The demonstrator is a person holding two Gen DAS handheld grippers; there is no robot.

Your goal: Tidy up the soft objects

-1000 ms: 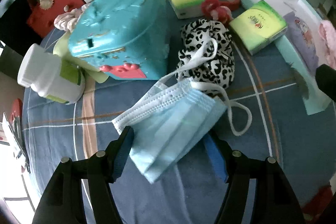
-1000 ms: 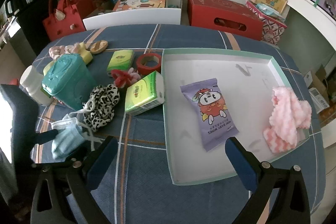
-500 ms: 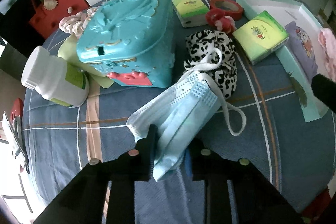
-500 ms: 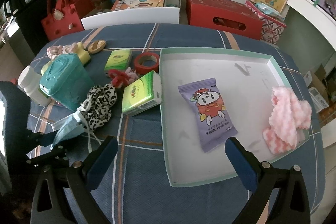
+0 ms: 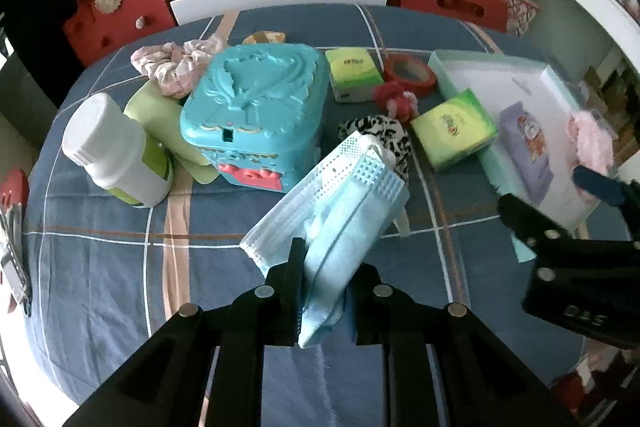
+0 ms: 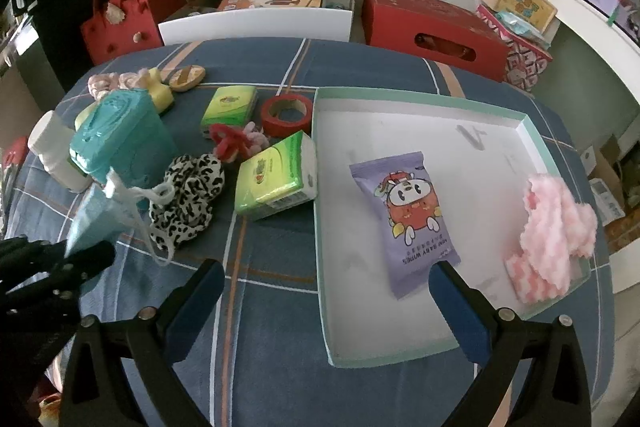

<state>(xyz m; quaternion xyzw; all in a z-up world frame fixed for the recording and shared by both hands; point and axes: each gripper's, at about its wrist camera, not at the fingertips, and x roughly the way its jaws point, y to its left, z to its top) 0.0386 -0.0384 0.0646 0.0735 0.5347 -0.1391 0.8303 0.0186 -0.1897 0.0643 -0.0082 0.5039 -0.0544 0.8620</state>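
Here left claw (image 5: 324,291) is closing on face mask (image 5: 340,203); right claw (image 6: 326,303) gapes.

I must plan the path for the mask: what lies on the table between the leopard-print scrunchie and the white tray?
The green tissue pack lies between the leopard-print scrunchie and the white tray, against the tray's near wall; the right wrist view shows it.

Both wrist views look steeply down, sharing the table (image 5: 100,267) and tray (image 6: 324,227).

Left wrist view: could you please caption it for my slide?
Left tongs closing on a blue face mask above the cluttered table.
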